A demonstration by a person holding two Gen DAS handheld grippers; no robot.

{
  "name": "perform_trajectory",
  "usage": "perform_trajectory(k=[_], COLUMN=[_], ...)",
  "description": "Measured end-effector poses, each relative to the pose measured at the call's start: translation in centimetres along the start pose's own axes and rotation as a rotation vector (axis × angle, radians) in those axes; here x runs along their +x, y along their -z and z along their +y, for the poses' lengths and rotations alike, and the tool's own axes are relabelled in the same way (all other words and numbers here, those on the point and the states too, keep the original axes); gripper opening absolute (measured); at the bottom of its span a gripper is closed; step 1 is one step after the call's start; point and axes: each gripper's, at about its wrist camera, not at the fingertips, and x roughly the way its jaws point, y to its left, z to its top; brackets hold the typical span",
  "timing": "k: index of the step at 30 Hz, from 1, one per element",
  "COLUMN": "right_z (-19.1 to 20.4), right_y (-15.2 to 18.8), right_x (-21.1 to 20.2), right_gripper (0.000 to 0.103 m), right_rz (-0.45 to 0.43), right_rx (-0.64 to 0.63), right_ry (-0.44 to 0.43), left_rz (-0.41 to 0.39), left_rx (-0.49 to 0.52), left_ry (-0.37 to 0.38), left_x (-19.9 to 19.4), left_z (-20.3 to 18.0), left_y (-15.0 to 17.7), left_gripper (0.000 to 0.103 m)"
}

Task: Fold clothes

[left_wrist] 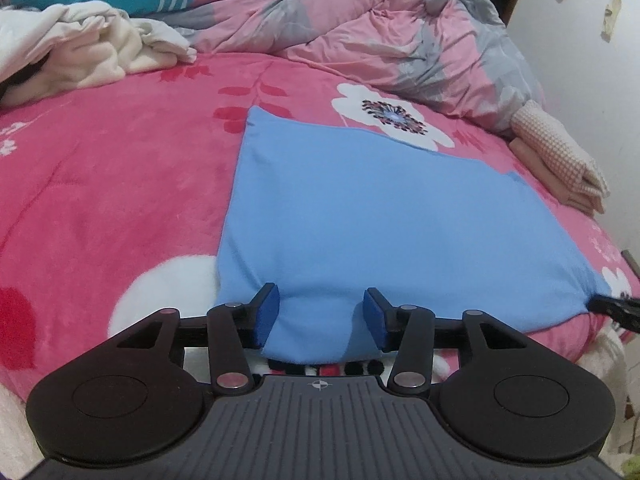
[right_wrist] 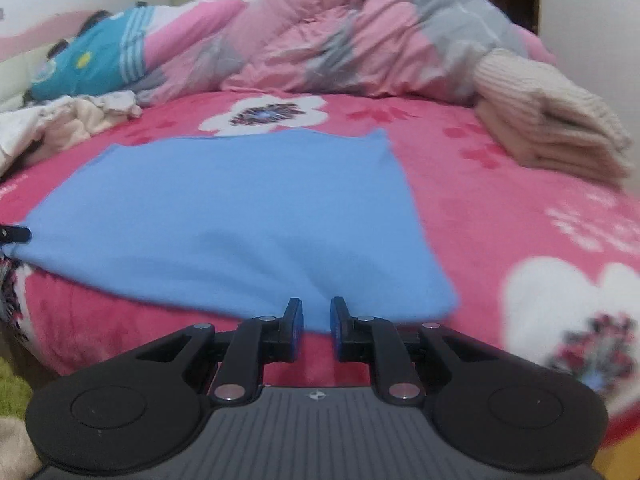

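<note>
A light blue cloth (left_wrist: 360,208) lies flat on the pink flowered bed cover (left_wrist: 100,180). Its near edge hangs slightly over the bed's front edge. My left gripper (left_wrist: 320,294) is open at that near edge, near the cloth's left corner; cloth lies between the wide-apart blue pads without being pinched. In the right wrist view the same blue cloth (right_wrist: 240,208) runs down into my right gripper (right_wrist: 316,304), whose jaws stand narrow with the cloth's near hem pinched between them, close to its right corner. The picture is blurred. Each gripper shows at the other view's edge: the right gripper (left_wrist: 618,308), the left gripper (right_wrist: 16,234).
A folded stack of beige knitwear (right_wrist: 552,128) sits at the right of the bed. Crumpled white clothing (left_wrist: 88,48) lies at the far left. A bunched pink and grey quilt (left_wrist: 380,28) fills the back. The bed's front edge is just below the grippers.
</note>
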Motion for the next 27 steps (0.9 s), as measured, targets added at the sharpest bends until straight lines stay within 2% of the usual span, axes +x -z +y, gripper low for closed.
perform_trajectory(k=[3, 5, 8, 10, 13, 16, 17, 19, 23, 26, 27], right_z=[-0.5, -0.9, -1.2, -2.7, -5.9, -7.5, -7.7, -7.3, -4.9, -3.9, -4.3], right_y=[-1.3, -2.4, -3.0, -1.9, -0.3, -0.1, -0.2, -1.3, -4.1, -4.9, -4.7], right_x=[-0.6, 0.1, 2.2, 3.0, 1.8, 0.5, 0.4, 0.4, 2.7, 6.1, 7.0], right_gripper=[0.016, 0.016, 0.016, 0.015, 0.014, 0.016, 0.015, 0.016, 0.015, 0.015, 0.014], right_rz=[-0.054, -0.109, -0.116, -0.076, -0.079, -0.062, -0.066, -0.108, -0.169, -0.116, -0.084], right_rx=[0.014, 0.054, 0.083, 0.11, 0.202, 0.223, 0.231, 0.237, 0.203, 0.175, 0.18], right_ry=[0.015, -0.03, -0.059, -0.021, 0.013, 0.126, 0.131, 0.105, -0.046, -0.08, -0.05], left_rz=[0.005, 0.008, 0.001, -0.002, -0.002, 0.003, 0.003, 0.001, -0.004, -0.01, -0.012], left_rx=[-0.001, -0.006, -0.015, -0.025, -0.03, -0.032, -0.039, -0.052, -0.06, -0.055, -0.052], left_ry=[0.006, 0.005, 0.003, 0.007, 0.016, 0.025, 0.026, 0.027, 0.021, 0.019, 0.02], left_x=[0.0, 0.0, -0.1, 0.0, 0.1, 0.1, 0.1, 0.1, 0.0, 0.0, 0.0], left_z=[0.1, 0.1, 0.1, 0.2, 0.4, 0.7, 0.8, 0.9, 0.7, 0.6, 0.6], left_y=[-0.2, -0.3, -0.3, -0.3, -0.3, -0.4, -0.4, -0.4, -0.2, 0.0, 0.0], left_gripper=[0.047, 0.047, 0.047, 0.047, 0.047, 0.047, 0.047, 0.047, 0.047, 0.047, 0.047])
